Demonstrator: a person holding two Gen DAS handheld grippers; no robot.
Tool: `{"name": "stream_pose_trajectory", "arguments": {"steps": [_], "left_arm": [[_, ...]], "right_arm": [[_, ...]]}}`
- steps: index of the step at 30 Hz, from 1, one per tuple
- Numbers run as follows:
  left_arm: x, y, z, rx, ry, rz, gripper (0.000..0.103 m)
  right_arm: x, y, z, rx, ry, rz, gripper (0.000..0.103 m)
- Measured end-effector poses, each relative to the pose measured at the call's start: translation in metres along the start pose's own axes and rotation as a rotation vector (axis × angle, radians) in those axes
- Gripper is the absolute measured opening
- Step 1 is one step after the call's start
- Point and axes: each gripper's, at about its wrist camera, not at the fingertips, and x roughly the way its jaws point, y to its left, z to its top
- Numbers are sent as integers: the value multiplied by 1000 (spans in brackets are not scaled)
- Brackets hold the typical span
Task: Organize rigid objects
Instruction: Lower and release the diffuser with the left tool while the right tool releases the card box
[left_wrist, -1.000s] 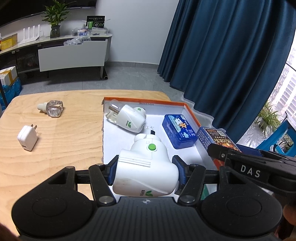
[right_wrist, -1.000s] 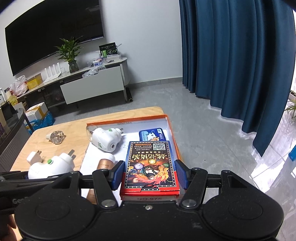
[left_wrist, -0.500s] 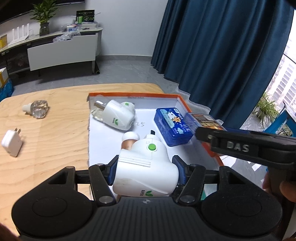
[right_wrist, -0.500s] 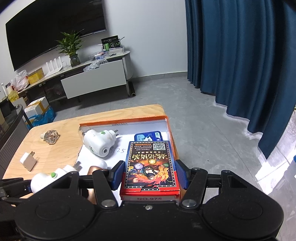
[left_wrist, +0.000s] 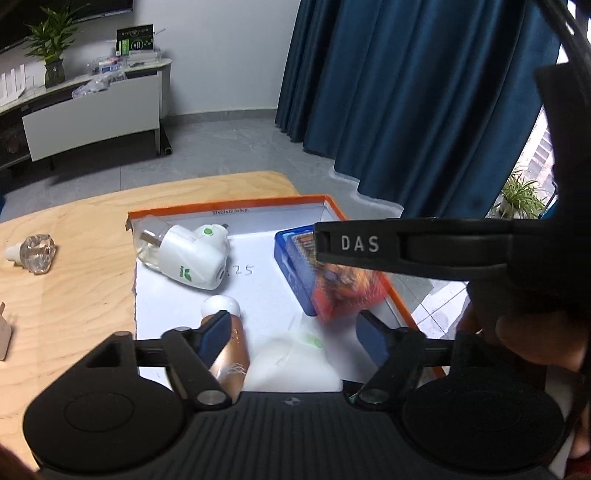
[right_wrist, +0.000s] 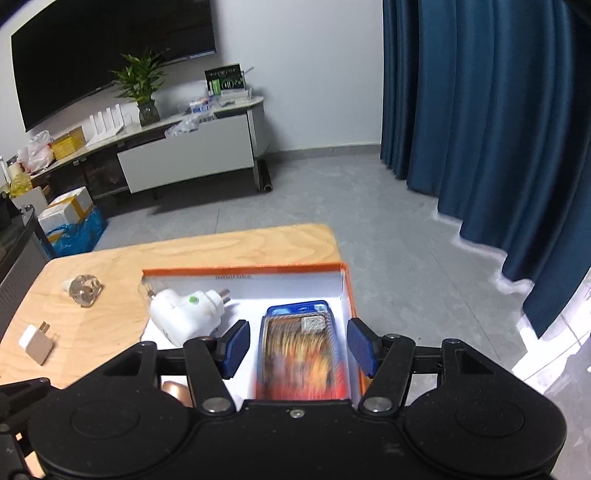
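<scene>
An orange-rimmed white box (left_wrist: 229, 206) (right_wrist: 243, 266) sits on the wooden table. My left gripper (left_wrist: 291, 332) is open; a white plug-in device (left_wrist: 291, 365), blurred, lies free below the jaws inside the box. My right gripper (right_wrist: 297, 345) is open; the red card box (right_wrist: 301, 362) (left_wrist: 343, 286), blurred, lies on a blue tin (right_wrist: 295, 308) (left_wrist: 291, 254) in the box. Another white plug-in device (left_wrist: 192, 258) (right_wrist: 184, 314) and a copper tube with a white cap (left_wrist: 227, 347) also lie in the box.
On the table left of the box lie a clear glass knob (left_wrist: 35, 253) (right_wrist: 85, 290) and a small white charger (right_wrist: 37, 343). The table's right edge is close to the box. Blue curtains (right_wrist: 480, 110) hang at the right.
Both grippers opened. The white plug-in device dropped from the left gripper into the box, and the red card box dropped from the right gripper onto the blue tin.
</scene>
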Motion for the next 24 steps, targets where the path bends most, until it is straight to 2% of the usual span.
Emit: {"name": "stream_pose_trajectory", "arguments": {"steps": [6, 12, 24], "left_arm": [[-5, 10, -1, -37, 11, 24, 80], [-24, 30, -5, -75, -1, 65, 84], [-56, 102, -32, -179, -23, 200, 85]], "right_arm": [[-17, 3, -2, 7, -19, 4, 73], [-34, 24, -5, -15, -40, 35, 75], [-40, 85, -14, -73, -16, 118, 78]]}}
